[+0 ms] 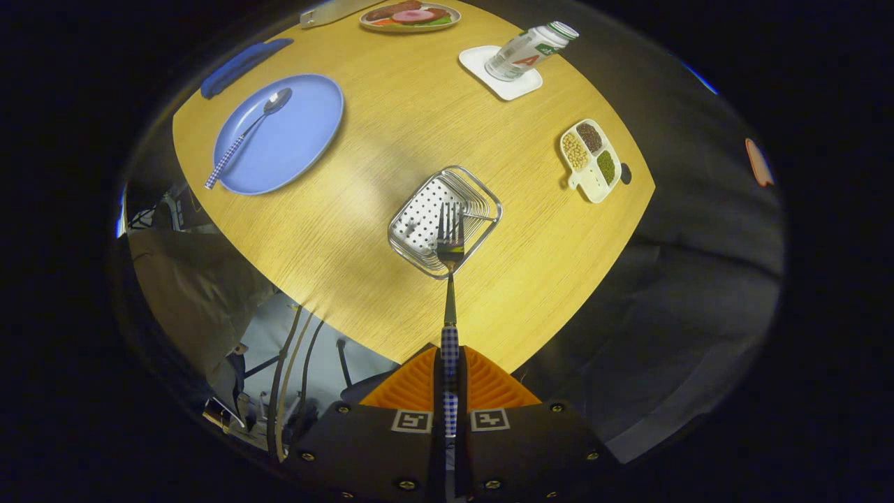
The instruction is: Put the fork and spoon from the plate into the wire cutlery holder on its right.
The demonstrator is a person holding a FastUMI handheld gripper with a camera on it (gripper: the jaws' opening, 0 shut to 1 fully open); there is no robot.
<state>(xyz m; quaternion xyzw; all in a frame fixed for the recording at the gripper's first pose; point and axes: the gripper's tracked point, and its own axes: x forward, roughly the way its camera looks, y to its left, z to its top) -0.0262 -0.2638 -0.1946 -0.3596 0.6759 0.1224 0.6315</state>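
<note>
Clamped between the fingers of the gripper (449, 381), the fork (450, 279) hangs by its checked handle, tines over the near edge of the wire holder (445, 220). Far left, the spoon (246, 136) lies on the blue plate (300, 133). Risks, as I judge them: tines catching the near rim and tipping the light holder, or the fork dropping onto the table (391, 140).

The gripper (450, 363) clamps the checked-handled metal fork (450, 279), tines over the square wire cutlery holder (482, 202). The matching spoon (248, 136) lies on the round blue plate (300, 133) on the wooden table (391, 105).
</note>
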